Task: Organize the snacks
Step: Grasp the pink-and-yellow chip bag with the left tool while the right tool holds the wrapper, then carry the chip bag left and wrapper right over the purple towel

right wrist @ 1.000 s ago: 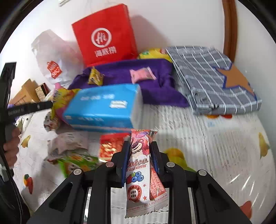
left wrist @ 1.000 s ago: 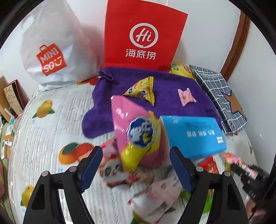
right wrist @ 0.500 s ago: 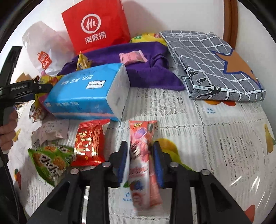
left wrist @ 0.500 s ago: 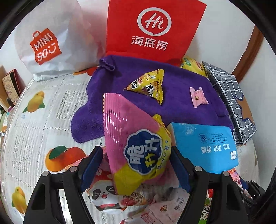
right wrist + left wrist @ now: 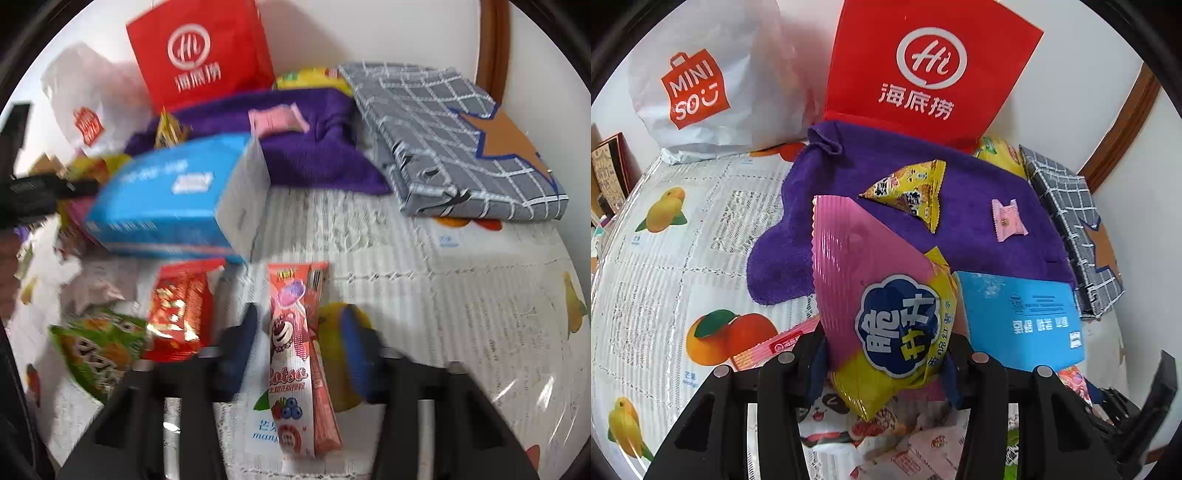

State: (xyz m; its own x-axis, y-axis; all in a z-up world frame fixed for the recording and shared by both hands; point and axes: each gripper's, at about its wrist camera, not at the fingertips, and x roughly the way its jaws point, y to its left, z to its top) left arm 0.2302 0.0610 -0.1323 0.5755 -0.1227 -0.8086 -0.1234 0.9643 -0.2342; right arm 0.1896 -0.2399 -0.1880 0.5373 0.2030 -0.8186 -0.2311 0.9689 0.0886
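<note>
Fruit-print cloth (image 5: 461, 295) covers the bench: right tongs (image 5: 301, 339), jaws just closing, stand apart around a pink Lotso snack stick (image 5: 291, 369) lying flat; left tongs (image 5: 886, 354), jaws just closing, pinch a pink-and-yellow snack bag (image 5: 882, 306) before the purple towel (image 5: 960, 229) and red bag (image 5: 931, 74).

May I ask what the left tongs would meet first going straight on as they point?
Probably the purple towel, near the yellow triangular packet; depth is unclear. The left tongs have just been closing on the pink snack bag.
</note>
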